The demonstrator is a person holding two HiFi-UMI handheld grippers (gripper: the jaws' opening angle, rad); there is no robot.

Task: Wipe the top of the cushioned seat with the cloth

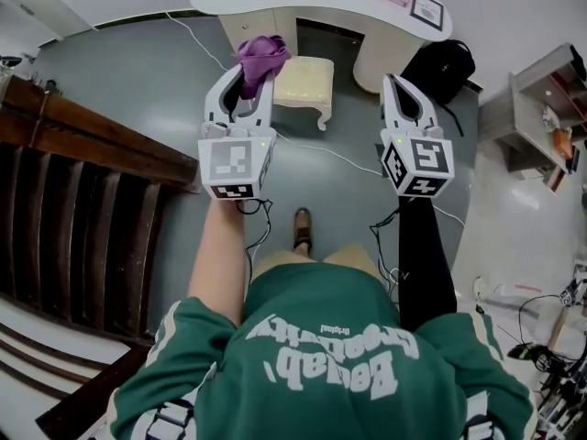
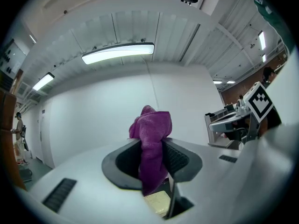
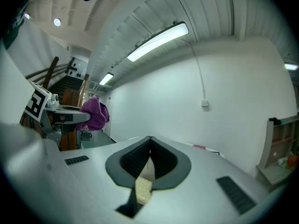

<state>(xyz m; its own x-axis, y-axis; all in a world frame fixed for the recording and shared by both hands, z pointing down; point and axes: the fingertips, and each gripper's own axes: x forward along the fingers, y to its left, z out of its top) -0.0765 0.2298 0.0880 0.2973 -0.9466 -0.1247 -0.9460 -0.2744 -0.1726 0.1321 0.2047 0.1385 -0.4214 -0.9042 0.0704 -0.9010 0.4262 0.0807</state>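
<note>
I hold my left gripper (image 1: 248, 85), white-bodied with two black-padded jaws, out ahead on a bare forearm (image 1: 223, 246). Its jaws are clamped on a bunched purple terry cloth (image 1: 261, 55). My matching right gripper (image 1: 394, 85), on a black-sleeved arm (image 1: 424, 255), sits level beside it, jaws pressed together with nothing between them.

The cloth (image 1: 261, 55) is purple, the cushioned seat (image 1: 305, 81) is pale yellow, and the shirt (image 1: 316, 310) is green.
</note>
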